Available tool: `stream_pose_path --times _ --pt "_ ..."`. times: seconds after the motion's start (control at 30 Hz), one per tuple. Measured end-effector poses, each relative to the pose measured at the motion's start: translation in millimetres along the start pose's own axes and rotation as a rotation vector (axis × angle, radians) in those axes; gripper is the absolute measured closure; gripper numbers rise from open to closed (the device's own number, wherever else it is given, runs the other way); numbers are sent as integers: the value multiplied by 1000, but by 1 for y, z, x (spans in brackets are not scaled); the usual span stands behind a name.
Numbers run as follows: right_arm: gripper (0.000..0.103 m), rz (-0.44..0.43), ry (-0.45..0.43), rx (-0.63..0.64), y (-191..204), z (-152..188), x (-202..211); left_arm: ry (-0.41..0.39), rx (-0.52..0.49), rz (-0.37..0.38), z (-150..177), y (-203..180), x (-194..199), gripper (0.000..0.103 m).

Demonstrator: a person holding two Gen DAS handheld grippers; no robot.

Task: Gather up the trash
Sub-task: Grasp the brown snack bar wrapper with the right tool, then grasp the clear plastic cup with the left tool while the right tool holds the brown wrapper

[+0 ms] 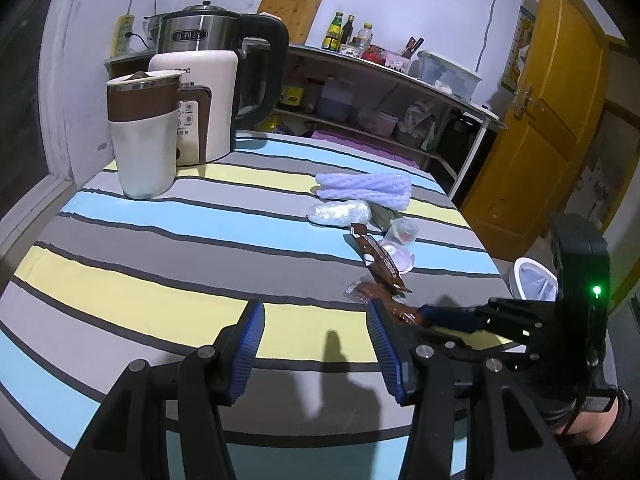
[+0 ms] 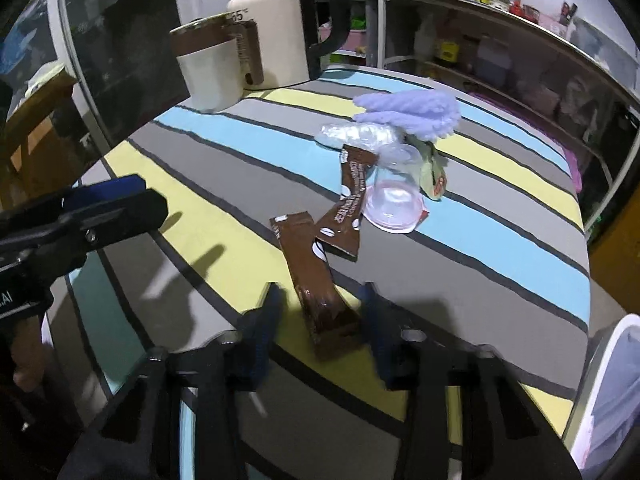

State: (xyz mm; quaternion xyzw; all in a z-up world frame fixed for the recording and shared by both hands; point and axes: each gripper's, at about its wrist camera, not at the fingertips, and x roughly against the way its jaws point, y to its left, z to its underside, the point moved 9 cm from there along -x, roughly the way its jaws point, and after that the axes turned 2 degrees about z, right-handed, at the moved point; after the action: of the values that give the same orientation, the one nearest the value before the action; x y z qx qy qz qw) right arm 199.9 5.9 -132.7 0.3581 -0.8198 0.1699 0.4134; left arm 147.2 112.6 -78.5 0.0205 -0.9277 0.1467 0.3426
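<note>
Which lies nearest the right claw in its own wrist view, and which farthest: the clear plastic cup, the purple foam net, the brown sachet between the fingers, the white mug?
1. Brown sachet, between the right claw fingers.
2. Clear plastic cup, mid-table, right of centre.
3. Purple foam net, behind the cup.
4. White mug, far left corner.

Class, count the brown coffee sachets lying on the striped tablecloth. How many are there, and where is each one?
2. One brown sachet lies between the open right gripper fingers; the other sachet lies just beyond it, beside the clear plastic cup. More may hide under the pile.
</note>
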Motion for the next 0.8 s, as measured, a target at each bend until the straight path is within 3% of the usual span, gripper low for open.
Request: stream_pose_path --times 0.37,0.8 --pt "81 -36 -52 -50 4 18 39 -15 -35 24 -10 -23 3 50" --pt "81 44 -117 -244 -60 39 76 5 -106 87 -31 -74 -39 50"
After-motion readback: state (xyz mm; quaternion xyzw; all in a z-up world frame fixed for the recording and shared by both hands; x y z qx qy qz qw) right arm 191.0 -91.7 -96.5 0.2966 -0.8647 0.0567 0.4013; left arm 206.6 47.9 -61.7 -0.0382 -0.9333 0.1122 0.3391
